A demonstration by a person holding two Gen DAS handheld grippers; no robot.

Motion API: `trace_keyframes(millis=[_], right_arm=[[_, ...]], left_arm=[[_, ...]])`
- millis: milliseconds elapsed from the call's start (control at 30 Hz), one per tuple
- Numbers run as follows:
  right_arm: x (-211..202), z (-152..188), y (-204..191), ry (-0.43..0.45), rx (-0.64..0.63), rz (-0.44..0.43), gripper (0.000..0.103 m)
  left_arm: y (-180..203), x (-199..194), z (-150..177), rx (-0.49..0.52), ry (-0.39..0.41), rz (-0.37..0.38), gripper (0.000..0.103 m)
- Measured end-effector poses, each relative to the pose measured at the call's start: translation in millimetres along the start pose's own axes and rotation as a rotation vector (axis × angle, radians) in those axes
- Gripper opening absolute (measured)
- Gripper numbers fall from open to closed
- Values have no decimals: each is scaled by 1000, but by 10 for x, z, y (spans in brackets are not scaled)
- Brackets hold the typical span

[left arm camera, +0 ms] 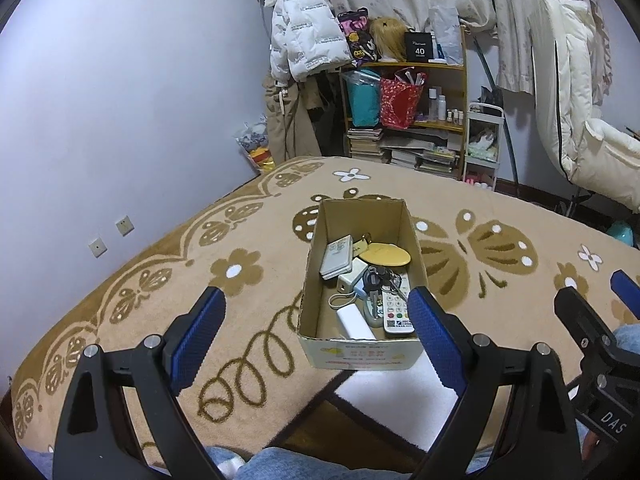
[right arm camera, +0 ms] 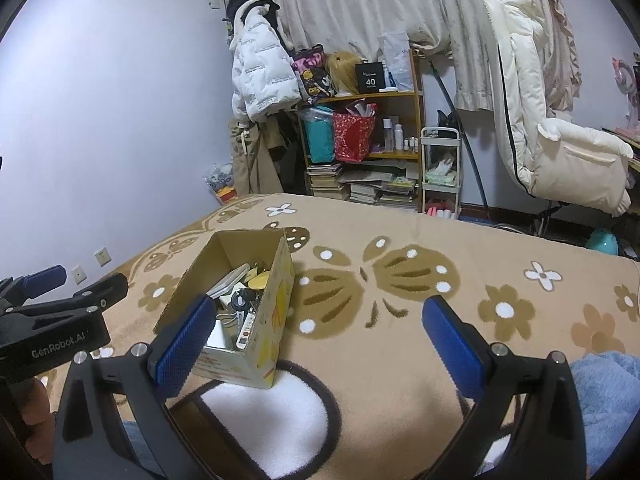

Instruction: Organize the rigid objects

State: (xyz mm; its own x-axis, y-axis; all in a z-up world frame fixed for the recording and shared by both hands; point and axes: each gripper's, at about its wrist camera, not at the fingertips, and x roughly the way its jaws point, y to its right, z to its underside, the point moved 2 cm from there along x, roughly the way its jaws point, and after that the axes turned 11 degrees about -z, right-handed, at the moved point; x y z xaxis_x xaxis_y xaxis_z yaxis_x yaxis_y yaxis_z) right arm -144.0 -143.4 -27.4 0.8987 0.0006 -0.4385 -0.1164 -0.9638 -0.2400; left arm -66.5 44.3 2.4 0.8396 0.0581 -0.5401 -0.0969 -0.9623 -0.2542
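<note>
Bed blanket (left arm camera: 140,264): box (left arm camera: 362,354) dead ahead of my left gripper (left arm camera: 316,312), long axis pointing away; right gripper (right arm camera: 316,330) right of box; both spread, empty.

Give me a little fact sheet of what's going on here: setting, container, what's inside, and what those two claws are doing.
setting: bed with a tan flower-and-butterfly blanket
container: open cardboard box standing on the blanket
contents: white remote control, bunch of keys, white charger, yellow oval tag, white power bank, flat white case
left claw: open, empty, near the box
right claw: open, empty, right of the box
</note>
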Motion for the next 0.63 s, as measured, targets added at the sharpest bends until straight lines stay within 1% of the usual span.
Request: trace_keyframes(millis=[167, 633], right_arm=[[0, -8, 22, -2, 7, 2, 103], [9, 9, 72, -7, 28, 9, 103]], left_arm=[[25, -29, 11, 12, 15, 3, 92], [86, -39, 27, 44, 6, -4, 92]])
